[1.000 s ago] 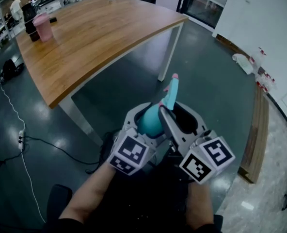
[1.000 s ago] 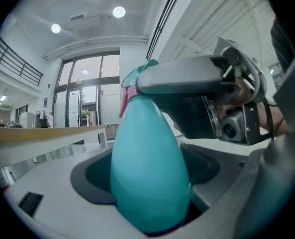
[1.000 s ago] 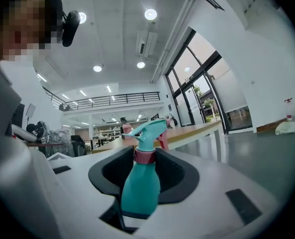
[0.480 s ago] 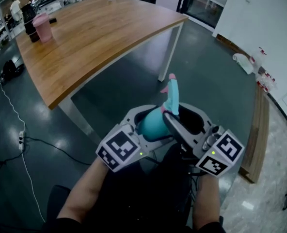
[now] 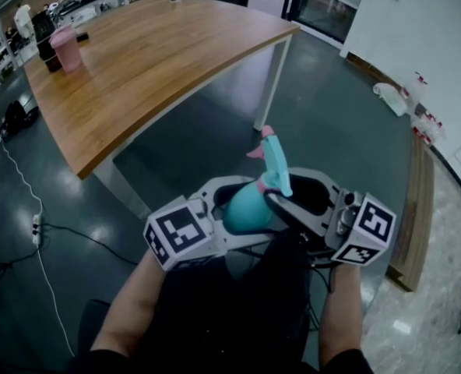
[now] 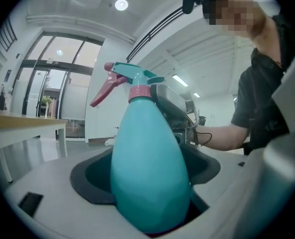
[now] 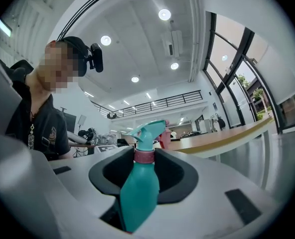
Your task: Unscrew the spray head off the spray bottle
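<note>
A teal spray bottle (image 5: 244,209) is held in the air before the person's body, its spray head (image 5: 276,160) with a pink trigger pointing up and away. My left gripper (image 5: 238,202) is shut on the bottle's fat body (image 6: 147,168), which fills the space between its jaws. My right gripper (image 5: 280,195) comes in from the right and is shut at the neck. In the right gripper view the pink collar (image 7: 144,156) sits between the black pads, touching both. The spray head (image 7: 148,132) rises just above them.
A long wooden table (image 5: 153,53) stands ahead on white legs, with a pink cup (image 5: 65,47) and a dark bottle (image 5: 43,28) at its far left. A cable (image 5: 36,232) runs over the dark floor at left. A wooden bench (image 5: 416,209) lies at right.
Both grippers have turned while holding on: the left marker cube swung left and up, the right one moved right. The spray head has shifted up and slightly left.
</note>
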Action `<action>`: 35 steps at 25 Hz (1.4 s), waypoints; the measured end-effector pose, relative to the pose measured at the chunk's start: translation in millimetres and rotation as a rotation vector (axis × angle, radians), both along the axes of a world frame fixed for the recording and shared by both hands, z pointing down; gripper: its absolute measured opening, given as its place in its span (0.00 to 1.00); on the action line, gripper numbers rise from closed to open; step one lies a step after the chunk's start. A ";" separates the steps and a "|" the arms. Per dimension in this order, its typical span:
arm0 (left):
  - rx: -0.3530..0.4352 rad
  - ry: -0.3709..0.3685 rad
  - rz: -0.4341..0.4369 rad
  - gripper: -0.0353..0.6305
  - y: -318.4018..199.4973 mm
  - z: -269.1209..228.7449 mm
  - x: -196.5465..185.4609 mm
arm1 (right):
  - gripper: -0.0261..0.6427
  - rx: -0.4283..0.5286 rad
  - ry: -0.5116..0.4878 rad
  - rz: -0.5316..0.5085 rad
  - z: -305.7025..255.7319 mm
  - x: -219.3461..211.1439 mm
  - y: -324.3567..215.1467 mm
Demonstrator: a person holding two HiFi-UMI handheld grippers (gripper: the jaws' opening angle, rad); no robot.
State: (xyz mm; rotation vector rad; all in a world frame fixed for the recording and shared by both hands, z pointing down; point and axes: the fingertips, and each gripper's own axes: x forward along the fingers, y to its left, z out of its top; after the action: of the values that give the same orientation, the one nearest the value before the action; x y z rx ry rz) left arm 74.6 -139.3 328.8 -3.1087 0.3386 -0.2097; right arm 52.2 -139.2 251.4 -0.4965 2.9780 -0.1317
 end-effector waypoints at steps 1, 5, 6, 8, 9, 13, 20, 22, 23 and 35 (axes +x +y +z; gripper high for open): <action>0.003 -0.004 -0.011 0.67 -1.7 0.7 0.0 | 0.25 0.002 0.002 0.006 0.3 0.0 -1.0; 0.020 -0.026 -0.063 0.67 -9.1 4.3 0.2 | 0.25 0.019 -0.007 0.048 -2.7 0.9 -4.0; 0.020 -0.028 -0.071 0.67 -10.5 5.1 -0.4 | 0.25 0.021 -0.015 0.055 -4.3 1.6 -4.8; 0.017 -0.028 -0.084 0.67 -12.5 6.2 -1.6 | 0.25 0.024 -0.024 0.069 -7.2 3.0 -6.3; 0.016 -0.032 -0.092 0.67 -13.5 7.1 -1.9 | 0.25 0.026 -0.029 0.078 -8.9 3.8 -7.1; 0.015 -0.067 -0.149 0.67 -21.8 15.4 -5.1 | 0.25 0.050 -0.048 0.137 -18.6 7.4 -11.2; 0.018 -0.125 -0.205 0.67 -31.0 28.8 -9.5 | 0.25 0.095 -0.108 0.239 -44.6 20.2 -17.3; 0.018 -0.139 -0.210 0.67 -32.2 33.5 -9.3 | 0.25 0.100 -0.130 0.257 -51.2 24.7 -18.9; 0.017 -0.146 -0.213 0.67 -33.0 35.9 -9.4 | 0.25 0.104 -0.137 0.266 -54.1 26.5 -19.7; -0.004 -0.209 -0.289 0.67 -50.2 60.4 -21.2 | 0.25 0.148 -0.177 0.320 -74.5 36.2 -17.9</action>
State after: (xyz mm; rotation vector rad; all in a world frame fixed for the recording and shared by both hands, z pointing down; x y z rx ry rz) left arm 53.4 -189.5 389.2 -2.9899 0.7793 -0.5326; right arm 88.5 -157.1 177.0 -0.8812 2.6693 0.0707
